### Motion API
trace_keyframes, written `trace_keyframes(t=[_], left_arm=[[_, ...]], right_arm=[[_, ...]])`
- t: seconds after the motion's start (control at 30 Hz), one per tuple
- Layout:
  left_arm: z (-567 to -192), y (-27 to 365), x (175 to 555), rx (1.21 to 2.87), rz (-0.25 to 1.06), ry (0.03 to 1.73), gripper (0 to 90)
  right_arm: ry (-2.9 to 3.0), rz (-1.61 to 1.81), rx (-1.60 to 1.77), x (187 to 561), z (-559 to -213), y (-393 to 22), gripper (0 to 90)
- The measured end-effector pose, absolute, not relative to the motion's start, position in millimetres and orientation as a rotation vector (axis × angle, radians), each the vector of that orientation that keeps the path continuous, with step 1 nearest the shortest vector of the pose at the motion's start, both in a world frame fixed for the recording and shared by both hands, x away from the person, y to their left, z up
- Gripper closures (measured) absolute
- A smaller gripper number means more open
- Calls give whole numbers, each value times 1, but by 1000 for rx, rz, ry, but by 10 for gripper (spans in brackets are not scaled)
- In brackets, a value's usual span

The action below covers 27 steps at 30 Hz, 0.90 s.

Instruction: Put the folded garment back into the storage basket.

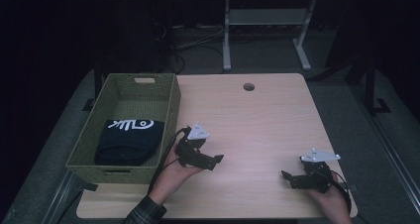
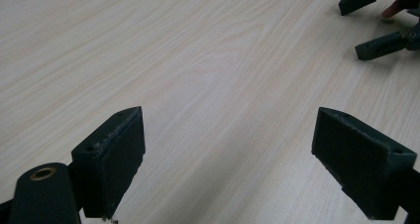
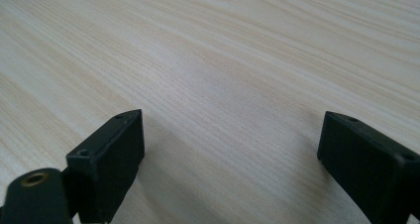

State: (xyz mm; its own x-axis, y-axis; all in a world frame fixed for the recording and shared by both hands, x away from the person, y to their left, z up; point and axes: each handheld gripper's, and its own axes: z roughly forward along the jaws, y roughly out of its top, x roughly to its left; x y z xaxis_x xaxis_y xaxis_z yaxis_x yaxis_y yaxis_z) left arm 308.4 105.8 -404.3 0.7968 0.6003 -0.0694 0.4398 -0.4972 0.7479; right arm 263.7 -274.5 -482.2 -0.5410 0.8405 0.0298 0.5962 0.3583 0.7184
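High view: a green woven basket (image 1: 124,130) sits at the left edge of the pale wooden table (image 1: 257,130), and a folded dark T-shirt (image 1: 130,140) with a white graphic lies in the basket's lower half, inside its walls. The left gripper (image 1: 214,160) rests low over the table just right of the basket's lower right corner, jaws spread and pointing right with nothing between them. The right gripper (image 1: 288,178) is at the lower right of the frame, jaws spread too, pointing left toward the other one. The 2 tools are well apart, with bare wood between them.

Left gripper view: its 2 black jaws rise from the bottom corners, wide apart, with bare wood grain between them — released, gripping nothing. In the upper right corner the right gripper's jaws appear, parted, which confirms its open state from another angle.

Right gripper view: again 2 spread jaws over bare table and nothing held. Neither the basket nor the shirt appears here; only from above can the shirt's place be read.

As I judge it, the packing step is done — the shirt is in the basket and both tools are let go. The next move calls for little more than resting the grippers on the table, or, if more garments come, reaching for 1 outside the frame.
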Motion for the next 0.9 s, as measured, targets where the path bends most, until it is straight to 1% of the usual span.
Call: trace_keyframes(t=[0.13, 0.3, 0.4, 0.77, 0.9], left_arm=[[-420, 106, 308, 2181, 247, 771, 128], [-436, 105, 308, 2212, 270, 769, 128], [-446, 104, 308, 2224, 255, 780, 128], [-468, 98, 308, 2291, 256, 787, 128], [-472, 96, 308, 2300, 305, 788, 127]], right_arm=[[2282, 989, 1263, 264, -482, -275, 106], [2282, 989, 1264, 264, -482, -275, 106], [2282, 989, 1263, 264, -482, -275, 106], [2282, 989, 1265, 264, -482, -275, 106], [2282, 989, 1264, 264, -482, -275, 106]])
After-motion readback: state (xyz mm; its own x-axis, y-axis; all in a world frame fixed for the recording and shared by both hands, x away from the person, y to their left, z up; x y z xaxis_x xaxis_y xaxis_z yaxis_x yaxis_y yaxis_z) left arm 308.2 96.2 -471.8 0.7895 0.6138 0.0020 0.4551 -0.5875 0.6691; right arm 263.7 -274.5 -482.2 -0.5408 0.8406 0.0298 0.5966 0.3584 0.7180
